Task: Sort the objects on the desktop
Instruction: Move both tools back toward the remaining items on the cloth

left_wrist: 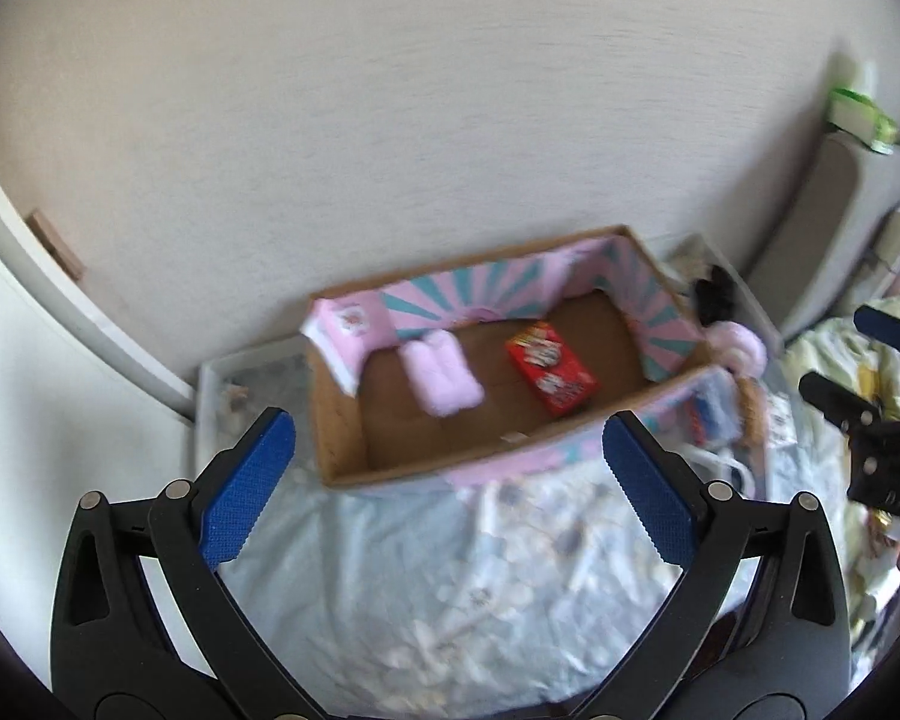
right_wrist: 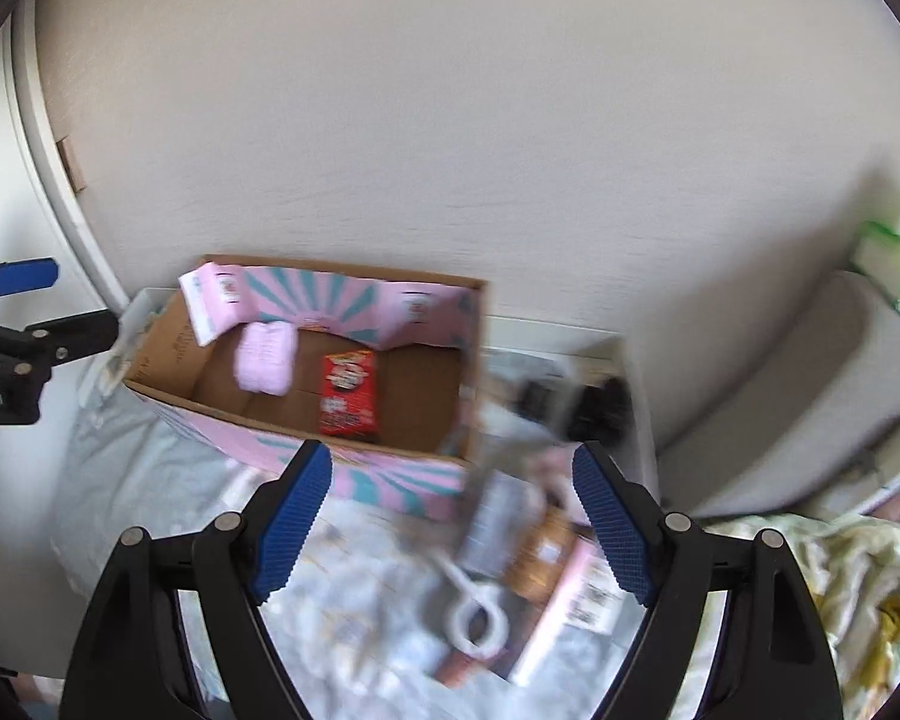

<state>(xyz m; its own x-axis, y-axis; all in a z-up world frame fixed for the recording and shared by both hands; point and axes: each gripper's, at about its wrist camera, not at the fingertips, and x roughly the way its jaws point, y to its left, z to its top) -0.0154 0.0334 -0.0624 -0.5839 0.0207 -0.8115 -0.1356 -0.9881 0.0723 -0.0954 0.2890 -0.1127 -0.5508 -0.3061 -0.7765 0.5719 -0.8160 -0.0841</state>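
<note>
An open cardboard box (left_wrist: 342, 438) (right_wrist: 168, 330) with pink and teal lining stands against the wall. Inside lie a red packet (left_wrist: 551, 367) (right_wrist: 348, 393), a fluffy pink item (left_wrist: 443, 377) (right_wrist: 266, 355) and a pink carton (left_wrist: 345, 336) (right_wrist: 213, 300) leaning in a corner. My left gripper (left_wrist: 450, 492) hovers in front of the box, open and empty. My right gripper (right_wrist: 453, 528) is open and empty too, above a blurred heap of loose items (right_wrist: 510, 564) to the right of the box: a white ring-shaped piece, a brown item, a pink-and-white pack.
A pale floral cloth (left_wrist: 450, 600) covers the surface. A clear bin (right_wrist: 570, 354) with black items sits beside the box at the wall. A grey cushion (right_wrist: 810, 396) with a green pack on top and crumpled yellow bedding (right_wrist: 840, 588) lie to the right.
</note>
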